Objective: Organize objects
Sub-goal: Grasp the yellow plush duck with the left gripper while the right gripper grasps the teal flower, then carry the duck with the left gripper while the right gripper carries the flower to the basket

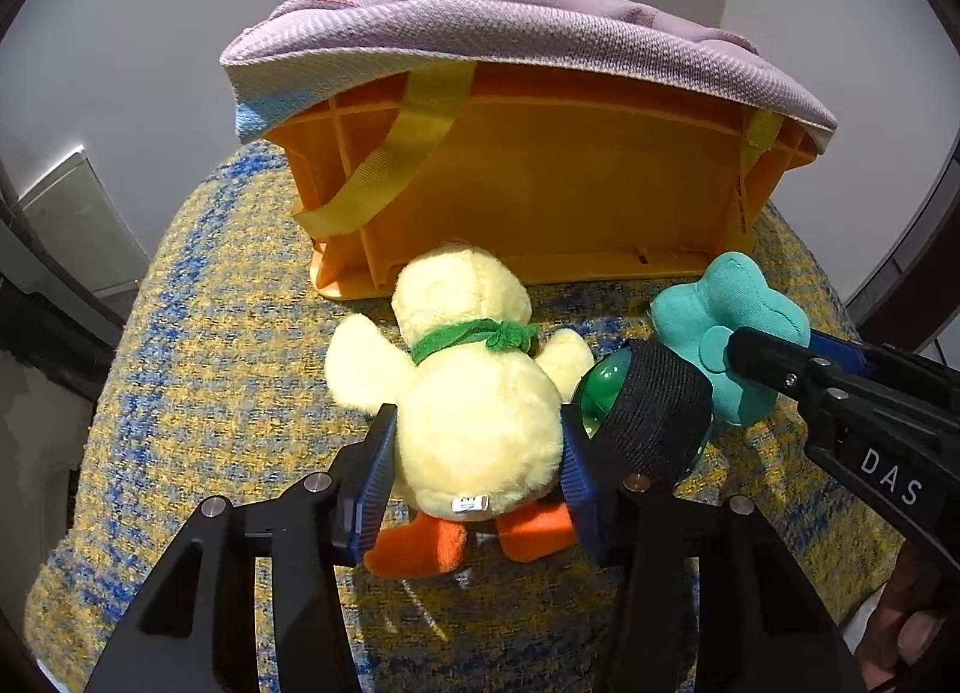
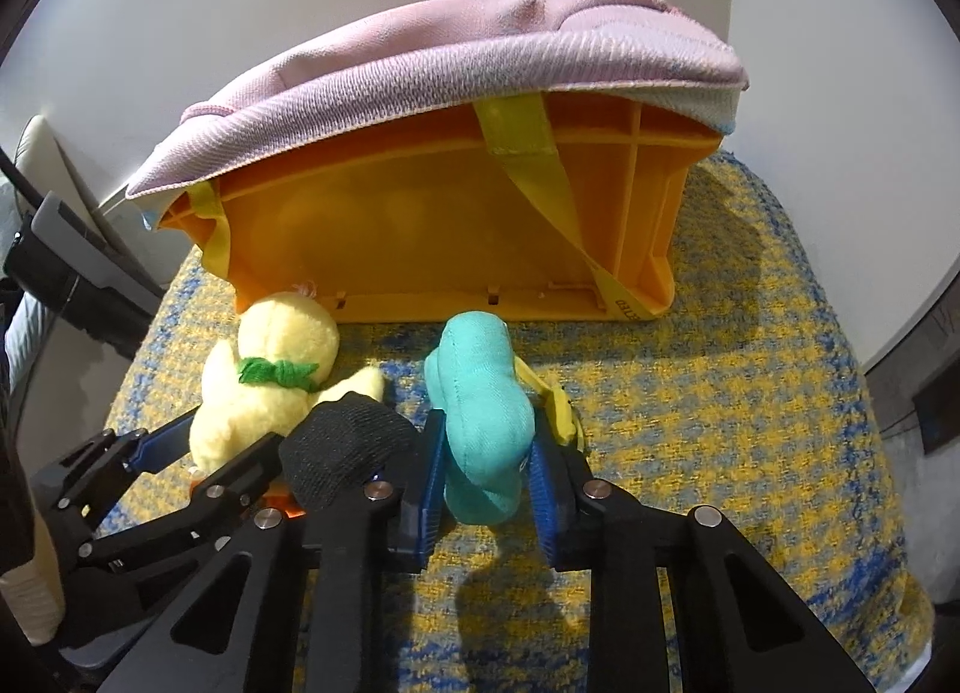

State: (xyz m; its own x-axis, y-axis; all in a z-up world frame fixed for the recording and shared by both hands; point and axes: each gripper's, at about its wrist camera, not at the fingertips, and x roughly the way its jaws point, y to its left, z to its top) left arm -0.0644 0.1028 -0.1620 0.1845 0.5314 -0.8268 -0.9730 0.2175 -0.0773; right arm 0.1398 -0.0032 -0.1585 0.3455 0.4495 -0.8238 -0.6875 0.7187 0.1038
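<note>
A yellow plush duck (image 1: 474, 393) with a green neck ribbon and orange feet lies on the blue-and-yellow woven cloth (image 1: 210, 393). My left gripper (image 1: 474, 453) is shut on the duck's body, its blue pads pressing both sides. The duck also shows in the right wrist view (image 2: 264, 393). A teal plush toy (image 2: 486, 429) lies to the right of the duck. My right gripper (image 2: 486, 489) is shut on the teal toy, which also shows in the left wrist view (image 1: 720, 327). An orange plastic crate (image 1: 540, 195) stands just behind both toys.
A pink cloth bag (image 1: 510, 33) with yellow straps (image 1: 384, 165) is draped over the crate. A green ball in a black knit sleeve (image 1: 648, 411) lies between the two toys. A white wall rises behind. The cloth surface drops off at its left and right edges.
</note>
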